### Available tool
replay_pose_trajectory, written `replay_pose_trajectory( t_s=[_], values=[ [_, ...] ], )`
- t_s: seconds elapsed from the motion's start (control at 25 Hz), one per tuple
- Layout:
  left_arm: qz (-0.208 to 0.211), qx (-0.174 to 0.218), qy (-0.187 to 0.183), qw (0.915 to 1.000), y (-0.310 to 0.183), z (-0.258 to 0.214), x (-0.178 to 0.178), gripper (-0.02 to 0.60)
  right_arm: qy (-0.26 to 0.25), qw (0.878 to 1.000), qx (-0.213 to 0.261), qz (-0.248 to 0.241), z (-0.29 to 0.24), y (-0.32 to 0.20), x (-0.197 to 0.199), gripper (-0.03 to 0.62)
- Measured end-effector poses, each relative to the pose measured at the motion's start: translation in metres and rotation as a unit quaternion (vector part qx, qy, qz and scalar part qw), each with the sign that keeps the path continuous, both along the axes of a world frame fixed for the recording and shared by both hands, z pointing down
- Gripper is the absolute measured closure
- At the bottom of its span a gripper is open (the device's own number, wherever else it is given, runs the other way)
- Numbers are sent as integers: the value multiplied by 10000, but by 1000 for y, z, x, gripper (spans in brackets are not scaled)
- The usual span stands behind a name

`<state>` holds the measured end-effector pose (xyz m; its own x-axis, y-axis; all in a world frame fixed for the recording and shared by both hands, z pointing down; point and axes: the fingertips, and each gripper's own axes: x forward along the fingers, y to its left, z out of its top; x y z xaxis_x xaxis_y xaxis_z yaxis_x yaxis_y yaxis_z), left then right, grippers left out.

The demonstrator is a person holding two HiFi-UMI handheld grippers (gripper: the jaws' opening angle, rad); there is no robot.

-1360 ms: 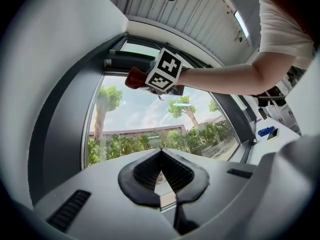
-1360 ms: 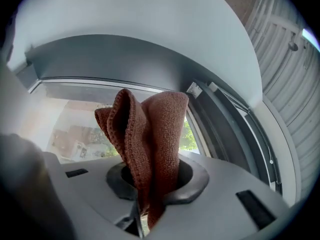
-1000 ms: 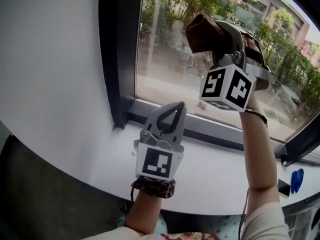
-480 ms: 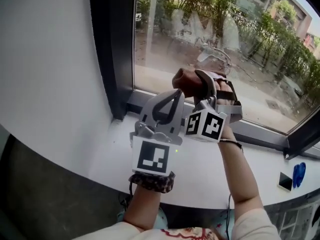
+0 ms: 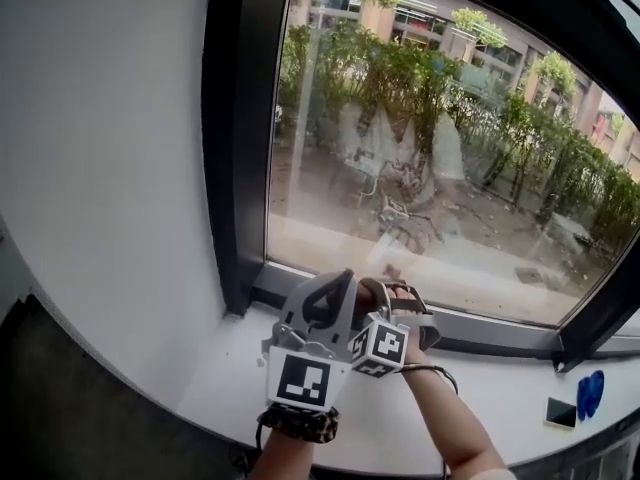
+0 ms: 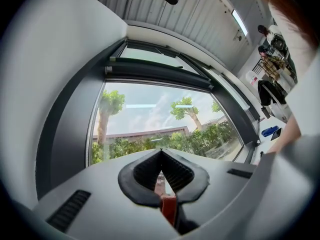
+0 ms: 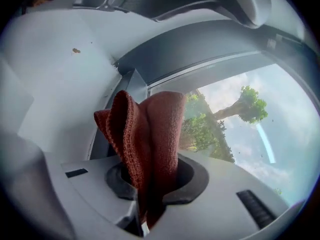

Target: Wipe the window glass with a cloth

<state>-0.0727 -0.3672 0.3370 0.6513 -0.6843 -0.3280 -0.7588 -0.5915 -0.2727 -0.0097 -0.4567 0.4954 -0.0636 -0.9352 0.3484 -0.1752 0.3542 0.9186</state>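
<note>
since the right tool (image 7: 150,181) is clamped on the cloth (image 7: 150,129), with a red-brown fold standing up out of its jaws, the wiping step looks to be in hand. the right gripper view shows the cloth's top against the lower left corner of the glass (image 7: 240,119), next to the dark frame (image 7: 131,91). whether the fabric actually presses on the pane cannot be told. the head view puts this tool low, at the bottom rail just above the sill (image 5: 480,398).

the left tool (image 6: 161,168) has its jaws together and nothing between them. it points up at the window, just beside the right tool and a little nearer the wall, and seems to take no part in the wipe.

judging by where the cloth sits, a stroke is at its bottom end, or the corner is being worked. most of the pane lies above and to the right. the next move would call for holding the grip firm, keeping the fold flat against the glass, and carrying it up or along the rail to a fresh strip, while the left tool keeps clear of its path.
</note>
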Motion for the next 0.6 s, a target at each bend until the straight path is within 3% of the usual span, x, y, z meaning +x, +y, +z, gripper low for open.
replay_pose_trajectory(
  t_s=[0.16,0.24,0.4,0.6],
  values=[
    [-25,-104,-149,9998,0,8,3,563,130,9983,-516,-236,3,12,-1,508],
    [-142,-28,-263,9995,-2,-2,-1,563,146,9982,-353,-461,-40,19,-4,508],
    [-372,247,-177,9988,-19,-61,-19,563,199,9907,1150,-702,-210,17,-17,508],
    [-769,1051,-111,9914,-30,-153,-44,563,676,9493,2945,-862,-401,13,-59,508]
  ],
)
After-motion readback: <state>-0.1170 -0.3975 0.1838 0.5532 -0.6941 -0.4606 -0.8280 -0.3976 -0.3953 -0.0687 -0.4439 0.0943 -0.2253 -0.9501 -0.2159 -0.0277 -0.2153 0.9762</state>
